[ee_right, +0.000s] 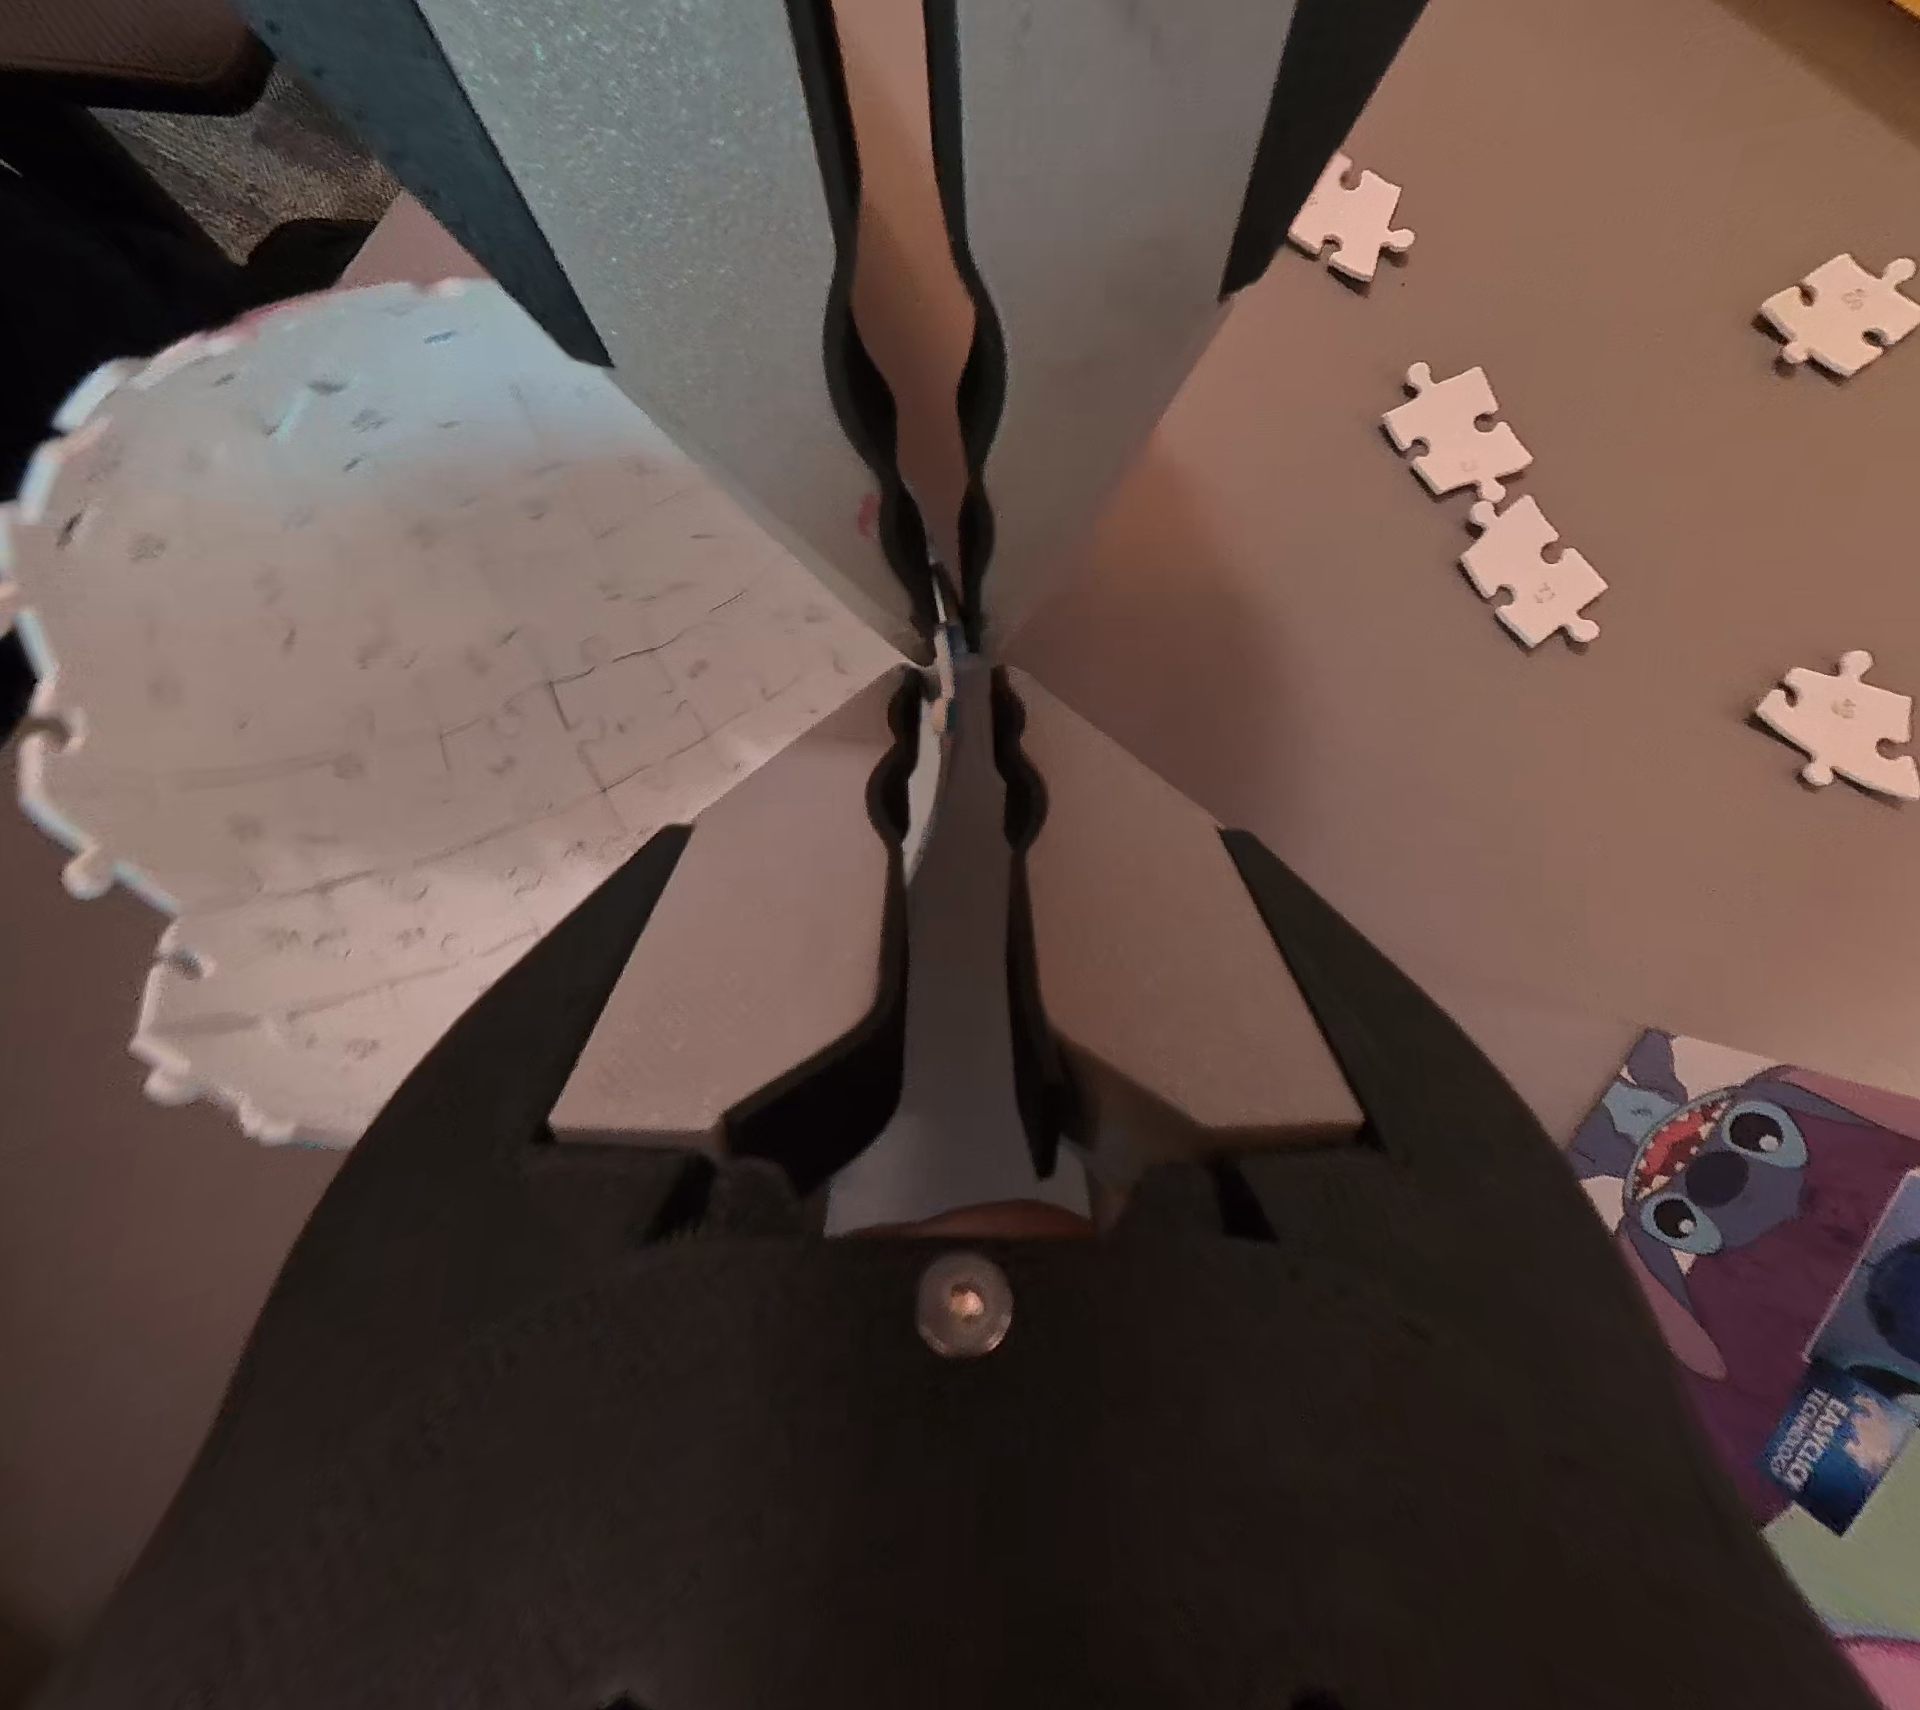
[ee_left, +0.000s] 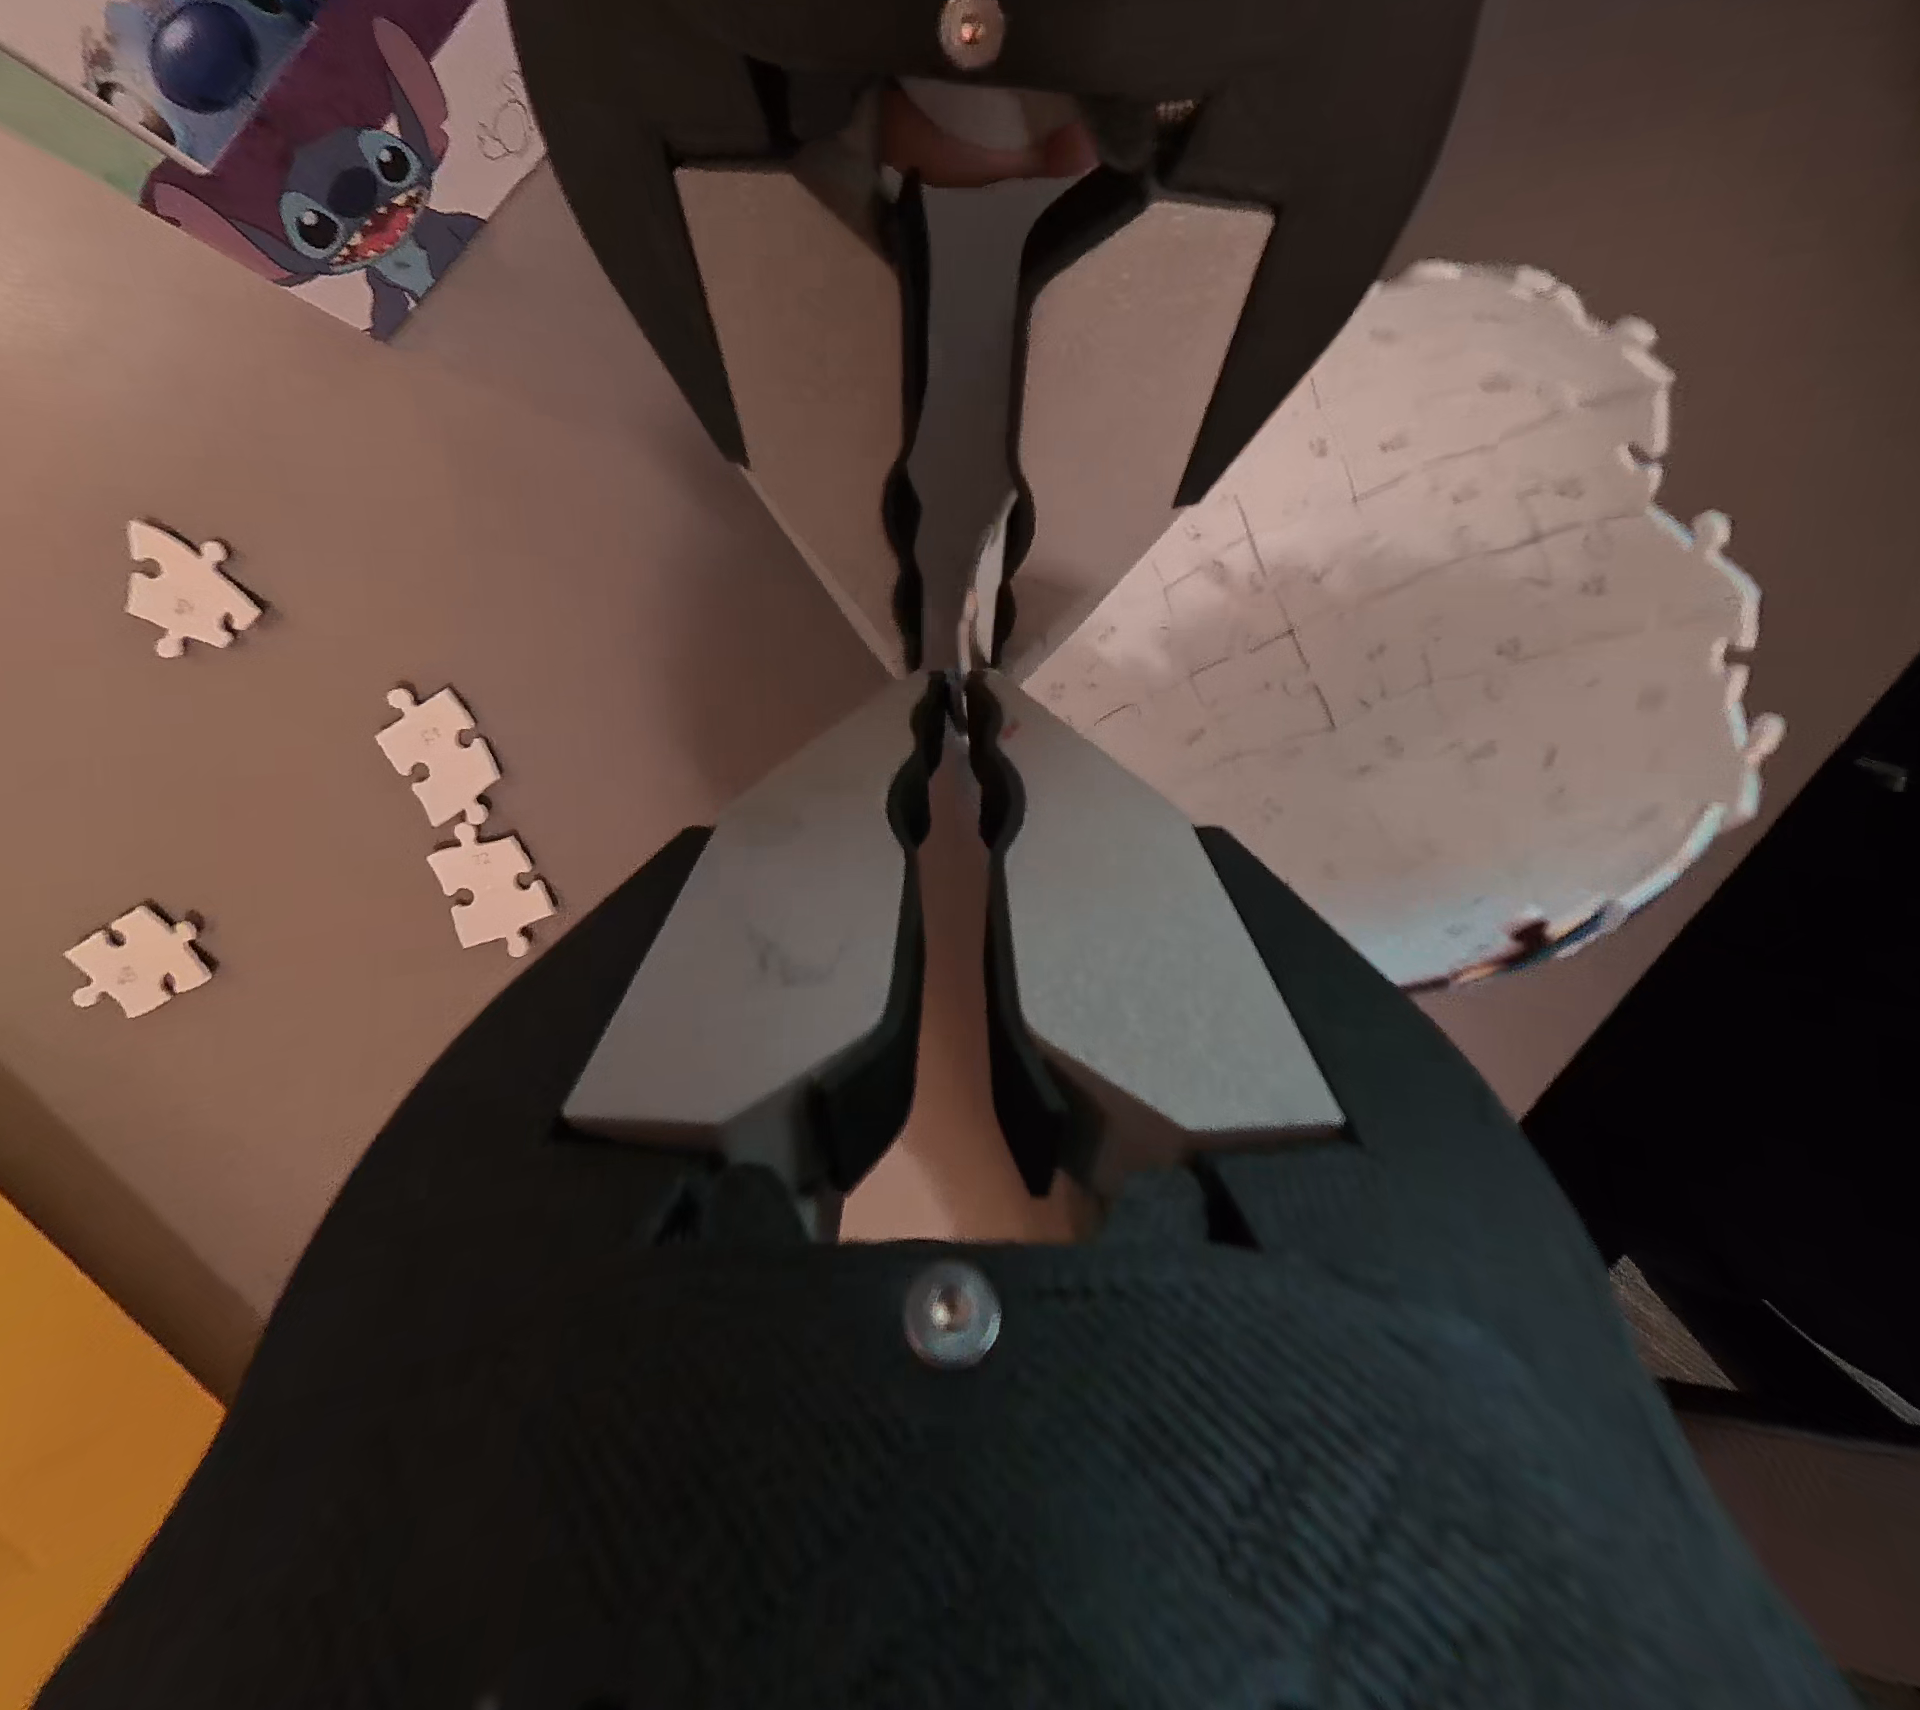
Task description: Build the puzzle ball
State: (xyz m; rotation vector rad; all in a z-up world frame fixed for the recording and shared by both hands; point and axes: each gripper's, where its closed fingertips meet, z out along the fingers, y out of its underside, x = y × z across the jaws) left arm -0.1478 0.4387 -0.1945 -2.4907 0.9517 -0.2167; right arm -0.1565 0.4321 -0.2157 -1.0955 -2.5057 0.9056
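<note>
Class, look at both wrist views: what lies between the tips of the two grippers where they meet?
A single puzzle piece, edge-on, pinched by left gripper and right gripper from opposite sides. Clearest in the right wrist view.

The right gripper [ee_right: 951,704] and the left gripper [ee_right: 940,559] meet tip to tip over the grey table [ee_right: 1299,829], both closed on the rim of the part-built puzzle ball [ee_right: 364,673]. Four loose puzzle pieces [ee_right: 1527,569] lie white side up near the table's yellow edge. A printed picture sheet [ee_right: 1745,1245] lies at the lower right.
</note>
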